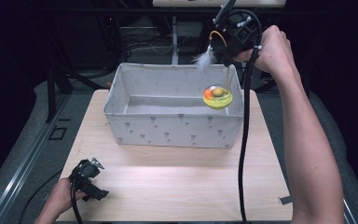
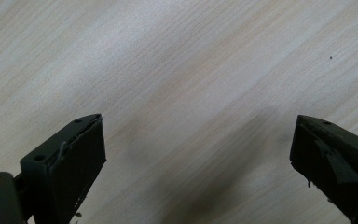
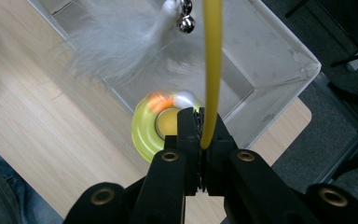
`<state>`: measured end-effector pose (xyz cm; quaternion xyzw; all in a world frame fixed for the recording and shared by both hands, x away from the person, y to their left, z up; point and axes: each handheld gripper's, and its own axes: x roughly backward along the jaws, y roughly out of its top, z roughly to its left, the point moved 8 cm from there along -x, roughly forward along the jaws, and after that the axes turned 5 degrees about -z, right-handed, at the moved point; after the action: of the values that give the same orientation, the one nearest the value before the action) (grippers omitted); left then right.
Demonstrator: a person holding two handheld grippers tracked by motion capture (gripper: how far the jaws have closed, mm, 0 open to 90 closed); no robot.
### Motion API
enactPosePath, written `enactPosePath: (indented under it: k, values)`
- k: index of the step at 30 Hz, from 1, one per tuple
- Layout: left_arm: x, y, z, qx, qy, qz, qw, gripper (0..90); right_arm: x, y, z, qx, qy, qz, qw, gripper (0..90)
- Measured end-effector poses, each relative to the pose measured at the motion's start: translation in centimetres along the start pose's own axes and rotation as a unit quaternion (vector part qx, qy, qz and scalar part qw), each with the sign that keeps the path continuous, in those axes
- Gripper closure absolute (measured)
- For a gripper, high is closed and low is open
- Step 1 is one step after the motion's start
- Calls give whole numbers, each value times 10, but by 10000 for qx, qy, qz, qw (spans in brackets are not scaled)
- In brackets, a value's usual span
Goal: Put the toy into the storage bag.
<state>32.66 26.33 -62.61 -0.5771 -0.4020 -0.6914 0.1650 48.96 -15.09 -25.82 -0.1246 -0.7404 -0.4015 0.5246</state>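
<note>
At the near left corner of the wooden table (image 1: 177, 182) I have my left gripper (image 1: 89, 181) resting low, its jaws spread wide over bare wood with nothing between them. Farther out sits the grey fabric bin (image 1: 172, 128), and above its right end I hold my right gripper (image 3: 200, 140) clenched on the yellow stem (image 3: 212, 70) of a cat toy. Its round yellow base (image 1: 217, 98) hangs over the bin's right end, with a white feather (image 1: 205, 58) and small bell (image 3: 186, 21) dangling from the stem's top.
</note>
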Motion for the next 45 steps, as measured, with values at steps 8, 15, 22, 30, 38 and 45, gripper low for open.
enactPosePath:
  k: [8,15,22,30,38,45]
  values:
    - [0,0,-1,-3,-15,20,10000,36,-21,0,-10,-186,-18,-69,9998,878]
    - [-1,0,-1,-9,-15,28,10000,36,-42,-6,-16,-252,7,-16,9997,878]
    - [0,1,-1,-17,-13,20,10000,36,-60,-12,-19,-323,88,21,9994,878]
    - [0,0,0,-7,-11,21,10000,36,-77,-17,-21,-384,171,-7,9991,878]
    - [0,0,-1,-11,-15,24,10000,36,-95,-25,-21,-445,246,48,9987,878]
    - [0,0,0,-21,-26,46,10000,36,-108,-37,-24,-476,277,110,9984,878]
